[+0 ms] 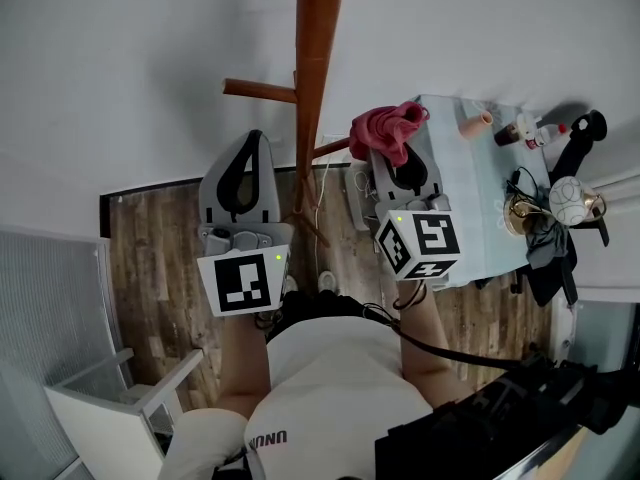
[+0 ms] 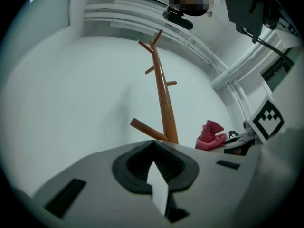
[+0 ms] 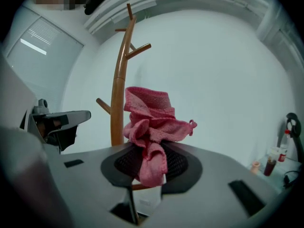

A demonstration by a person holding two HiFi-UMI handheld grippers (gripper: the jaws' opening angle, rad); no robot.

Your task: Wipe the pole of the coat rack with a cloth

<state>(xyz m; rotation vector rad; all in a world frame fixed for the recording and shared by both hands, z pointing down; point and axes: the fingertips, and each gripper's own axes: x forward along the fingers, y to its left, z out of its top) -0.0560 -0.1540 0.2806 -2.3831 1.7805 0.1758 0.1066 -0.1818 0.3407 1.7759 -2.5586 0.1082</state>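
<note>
In the head view the pole (image 1: pixel 318 58) runs down the upper middle of the frame, with the two grippers held up on either side of it. This looks like a stance taken so the wiping side can reach in while the other stays clear. The right gripper (image 3: pixel 151 167), right of centre in the head view, is clamped on the pink cloth (image 3: pixel 149 118). Only a lower fold is pinched between the pads, and the rest stands up as a loose wad beyond the tips. That grip seems deliberate, since the soft bulk would meet the wood first and the hard jaws would stay off it. In the left gripper view the cloth sits low and right of the pole with bare wall showing between them, so I judge it near the pole but not touching, and the wipe not yet begun. In the right gripper view the pole rises just left of and behind the wad, so a short move leftward would bring them together. The left gripper (image 2: pixel 153 148) has its tips closed together on nothing and sits left of the pole, below a peg (image 1: pixel 258 90). It appears parked, though it could steady the rack if the rubbing makes it sway. A table (image 1: pixel 470 183) with small items lies at the right edge, close behind the right gripper, so wide swings that way are risky.
</note>
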